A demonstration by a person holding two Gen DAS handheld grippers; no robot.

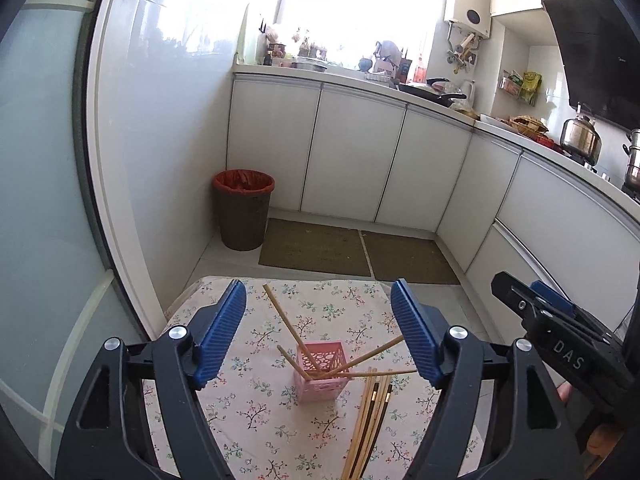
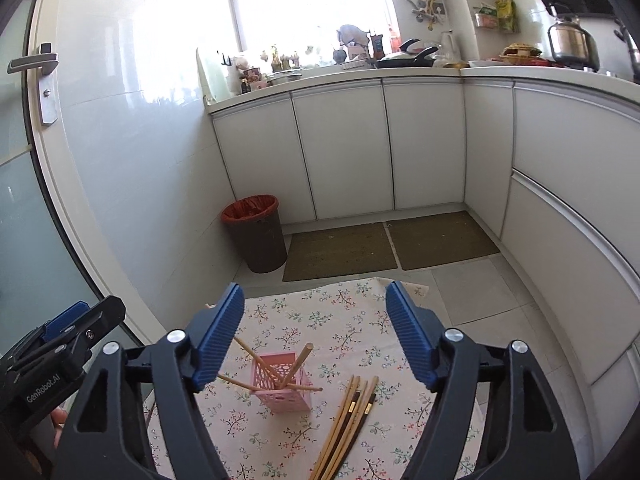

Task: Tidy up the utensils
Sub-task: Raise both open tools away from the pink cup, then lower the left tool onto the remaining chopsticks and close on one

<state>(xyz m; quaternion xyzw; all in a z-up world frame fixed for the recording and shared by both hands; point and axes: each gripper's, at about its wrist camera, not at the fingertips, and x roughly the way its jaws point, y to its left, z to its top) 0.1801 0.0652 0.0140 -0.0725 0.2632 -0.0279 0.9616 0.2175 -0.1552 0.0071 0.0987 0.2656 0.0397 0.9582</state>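
Left wrist view: four chopsticks [image 1: 304,344] in one pink basket [image 1: 320,372], both grippers [image 1: 318,332] spread wide, empty.

Daylight floods through the window [image 1: 352,4], blown out to white glare, while fisheye bending curves the sharp scene's dark-vignetted edges.

a home kitchen is showing here: white cabinets [image 2: 340,148] running under a cluttered counter [image 1: 360,76], a kettle [image 1: 580,136] sitting by the range hood [image 1: 600,48], a bin [image 2: 256,232] standing in the corner.
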